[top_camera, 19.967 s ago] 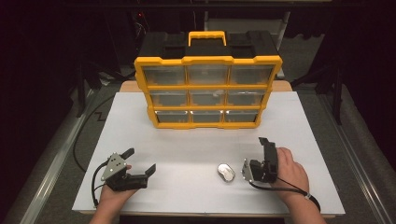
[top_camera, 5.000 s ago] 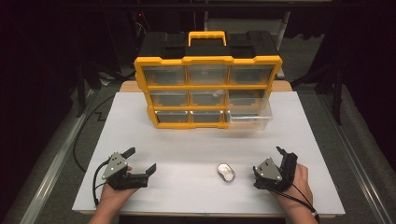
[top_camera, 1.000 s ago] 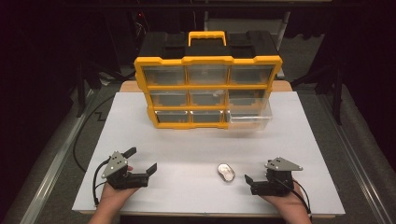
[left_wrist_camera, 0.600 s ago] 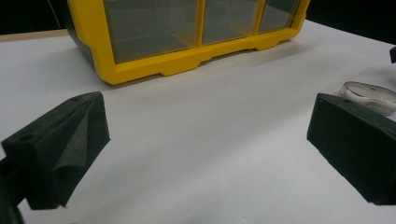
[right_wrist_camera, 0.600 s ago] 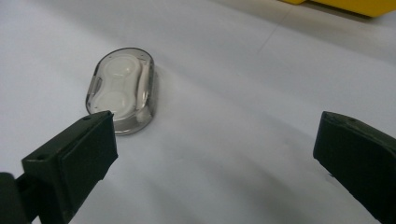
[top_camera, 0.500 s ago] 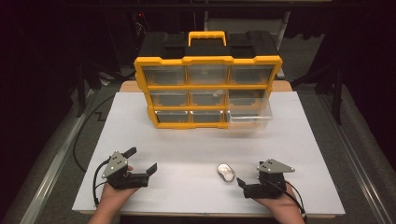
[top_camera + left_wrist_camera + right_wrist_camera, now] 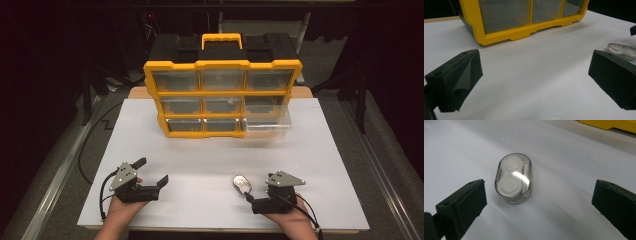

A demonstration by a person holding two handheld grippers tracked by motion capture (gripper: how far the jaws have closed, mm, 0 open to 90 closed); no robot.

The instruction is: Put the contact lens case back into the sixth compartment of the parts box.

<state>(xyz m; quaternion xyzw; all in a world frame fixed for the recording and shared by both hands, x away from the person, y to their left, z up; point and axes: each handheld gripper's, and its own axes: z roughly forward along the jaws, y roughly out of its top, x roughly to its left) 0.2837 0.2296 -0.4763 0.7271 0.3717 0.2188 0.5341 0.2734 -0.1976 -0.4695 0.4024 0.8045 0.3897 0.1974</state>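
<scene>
Two grippers rest low on the white table [image 7: 320, 150]. Right gripper [image 7: 537, 202] has jaws spread wide, nothing held, the clear oval case [image 7: 513, 178] lying between & just ahead of them, untouched. Left gripper [image 7: 534, 85] sits well apart, also wide open & empty. Yellow organizer [image 7: 222, 92] behind, w/ bottom-right drawer [image 7: 267, 129] pulled out.

White counter [image 7: 320, 150] lit evenly from above, with a strip of bare wooden top [image 7: 137, 92] peeking out at its far edge. Grey floor [image 7: 55, 145] to left and right, crossed by a pale rail [image 7: 60, 175] on the left and a black cable [image 7: 92, 135] snaking beside it. Beyond, near-black surroundings, with dark stand legs [image 7: 357, 90] at far right.
</scene>
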